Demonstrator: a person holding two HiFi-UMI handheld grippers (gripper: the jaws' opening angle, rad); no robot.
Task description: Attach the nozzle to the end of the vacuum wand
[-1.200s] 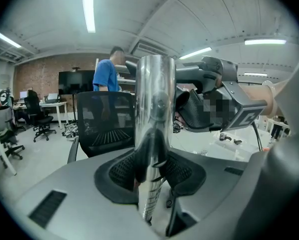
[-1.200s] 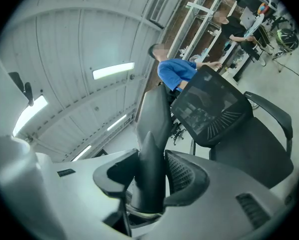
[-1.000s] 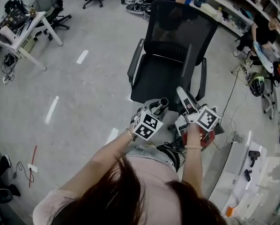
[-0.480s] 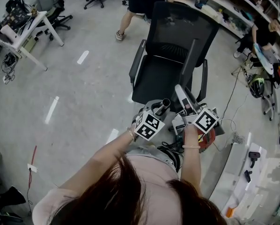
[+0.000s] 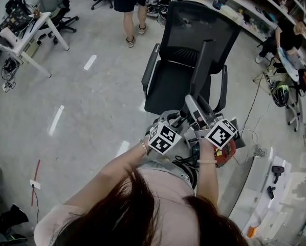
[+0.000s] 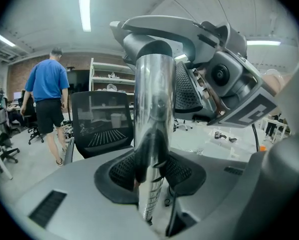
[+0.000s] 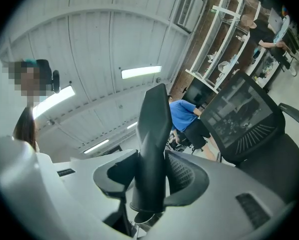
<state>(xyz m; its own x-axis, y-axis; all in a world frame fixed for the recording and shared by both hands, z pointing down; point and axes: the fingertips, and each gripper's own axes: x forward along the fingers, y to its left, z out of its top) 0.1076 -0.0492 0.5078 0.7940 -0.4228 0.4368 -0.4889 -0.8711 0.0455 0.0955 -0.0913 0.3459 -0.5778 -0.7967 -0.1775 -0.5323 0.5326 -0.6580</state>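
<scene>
In the head view my left gripper (image 5: pixel 172 126) is shut on the chrome vacuum wand (image 5: pixel 180 118), whose open end points up and away from me. My right gripper (image 5: pixel 206 124) is shut on the grey nozzle (image 5: pixel 194 108), held just right of the wand's end and slanting over it. In the left gripper view the wand (image 6: pixel 154 129) runs up between the pads (image 6: pixel 182 171), and the nozzle (image 6: pixel 162 31) sits against its top end; whether it is seated I cannot tell. The right gripper view shows the dark nozzle (image 7: pixel 152 144) gripped between the pads (image 7: pixel 187 176).
A black mesh office chair (image 5: pixel 186 60) stands directly ahead. The red vacuum body (image 5: pixel 227 151) and cables lie on the floor at my right. A white bench (image 5: pixel 276 188) with tools is at the lower right, and shelving runs along the right. A person (image 5: pixel 127 4) walks at the back.
My right gripper has carried the nozzle up and to the left, closer over the wand's end. The left gripper has kept still. The person in the background has walked to the left.
</scene>
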